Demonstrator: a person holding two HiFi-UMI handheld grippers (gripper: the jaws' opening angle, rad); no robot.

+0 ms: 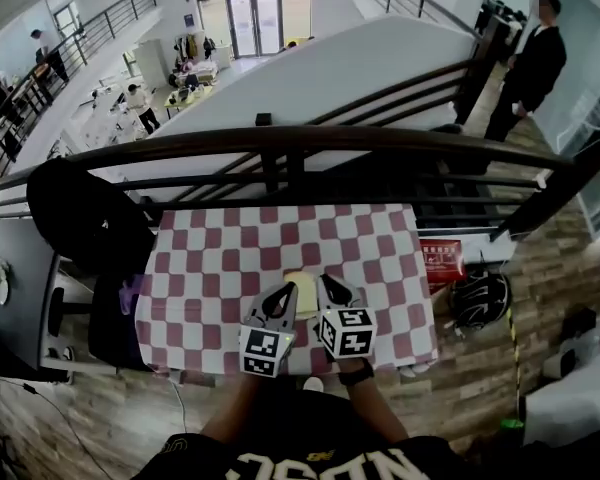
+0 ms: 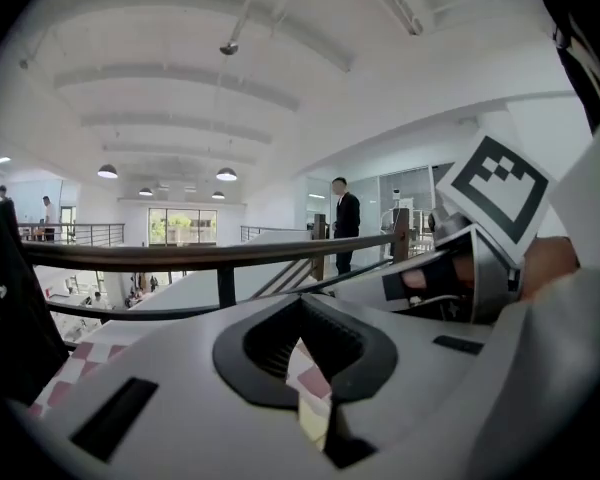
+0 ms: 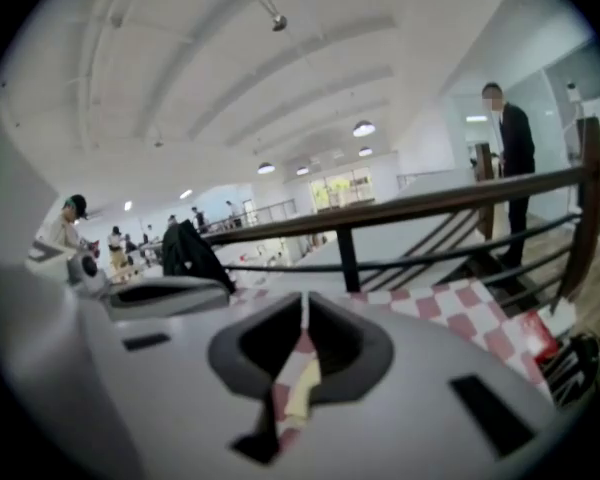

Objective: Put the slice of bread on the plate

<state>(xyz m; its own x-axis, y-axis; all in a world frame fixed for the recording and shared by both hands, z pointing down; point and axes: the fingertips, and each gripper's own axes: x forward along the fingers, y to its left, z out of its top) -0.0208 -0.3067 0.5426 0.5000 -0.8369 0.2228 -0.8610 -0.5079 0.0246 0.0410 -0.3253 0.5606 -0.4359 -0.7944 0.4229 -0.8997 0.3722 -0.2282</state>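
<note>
1. A table under a red-and-white checked cloth (image 1: 230,258) stands against a dark curved metal railing (image 1: 280,140).
2. A pale yellow flat slice of bread (image 1: 302,290) lies on the cloth near the table's near edge, just beyond the tips of both grippers. I cannot tell whether a plate is under it.
3. The left gripper (image 1: 286,290) is raised above the cloth with its jaws together and nothing between them.
4. The right gripper (image 1: 326,282) is close beside it, its jaws also closed and empty.
5. A black helmet (image 1: 480,299) lies on the wooden floor to the table's right, and a red box (image 1: 442,262) is at the table's right edge.
</note>
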